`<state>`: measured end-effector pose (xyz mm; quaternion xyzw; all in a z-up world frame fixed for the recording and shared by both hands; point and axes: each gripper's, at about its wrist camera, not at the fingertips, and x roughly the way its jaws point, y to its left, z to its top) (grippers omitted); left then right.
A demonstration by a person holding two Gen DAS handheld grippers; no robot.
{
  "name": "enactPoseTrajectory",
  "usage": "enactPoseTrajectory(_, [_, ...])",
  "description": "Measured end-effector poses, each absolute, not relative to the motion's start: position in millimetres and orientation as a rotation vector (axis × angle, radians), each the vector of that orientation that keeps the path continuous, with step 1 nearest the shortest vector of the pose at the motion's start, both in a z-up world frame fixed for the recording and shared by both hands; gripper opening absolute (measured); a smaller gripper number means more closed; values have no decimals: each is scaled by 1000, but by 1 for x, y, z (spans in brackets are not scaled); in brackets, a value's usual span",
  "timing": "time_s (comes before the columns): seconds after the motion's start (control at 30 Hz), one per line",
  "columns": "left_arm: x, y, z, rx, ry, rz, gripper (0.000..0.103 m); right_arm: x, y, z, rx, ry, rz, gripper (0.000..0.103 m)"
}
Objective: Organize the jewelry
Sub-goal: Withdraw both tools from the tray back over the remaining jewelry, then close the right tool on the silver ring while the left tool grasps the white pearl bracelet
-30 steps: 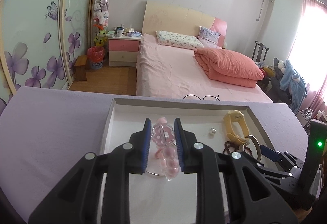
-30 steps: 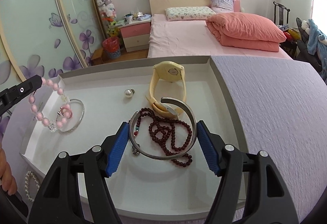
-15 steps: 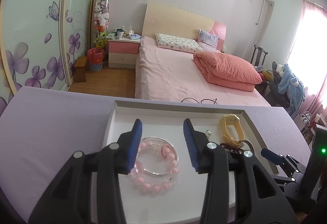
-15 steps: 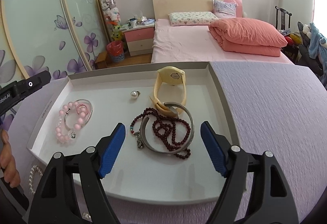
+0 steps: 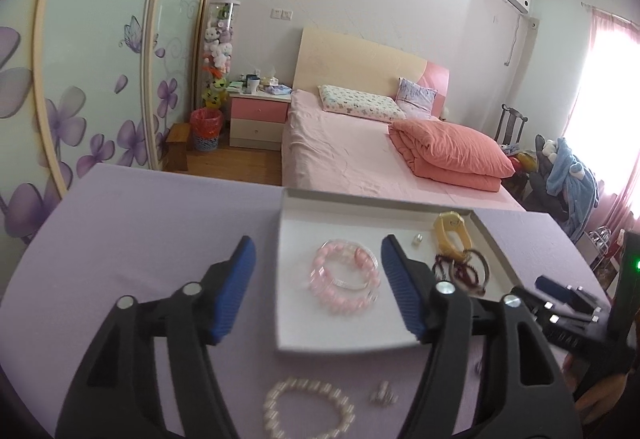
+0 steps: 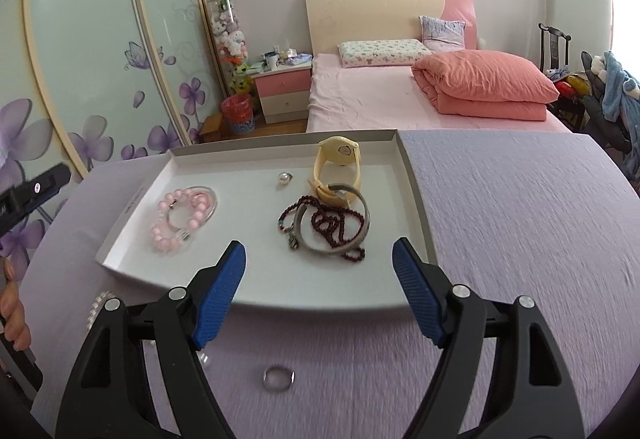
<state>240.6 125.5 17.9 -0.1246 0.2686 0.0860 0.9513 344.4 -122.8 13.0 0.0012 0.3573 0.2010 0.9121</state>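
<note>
Your left gripper was opening empty over the tray, your right gripper apart and empty; ring and pearls lay outside, easily knocked off the table.

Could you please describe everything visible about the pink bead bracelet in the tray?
The pink bead bracelet is a loop of round, glossy pale-pink beads with a few clear ones. It lies flat in the left part of the white tray, overlapping a clear bangle. No tongs touch it.
</note>
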Motion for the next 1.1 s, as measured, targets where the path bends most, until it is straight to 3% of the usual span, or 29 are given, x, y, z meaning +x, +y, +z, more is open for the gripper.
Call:
enactPoseTrajectory(0.37, [163, 121, -6, -227, 561, 187, 91, 301, -129, -6, -8, 761, 432, 76])
enactPoseTrajectory(0.43, [155, 117, -10, -198, 569, 185, 93, 296, -125, -16, -33, 789, 439, 72])
enactPoseTrajectory(0.9, [133, 99, -25, -135, 587, 159, 97, 289, -106, -45, -140, 903, 439, 52])
enactPoseTrajectory(1.1, [134, 102, -31, -141, 604, 168, 98, 291, -102, -45, -149, 904, 419, 50])
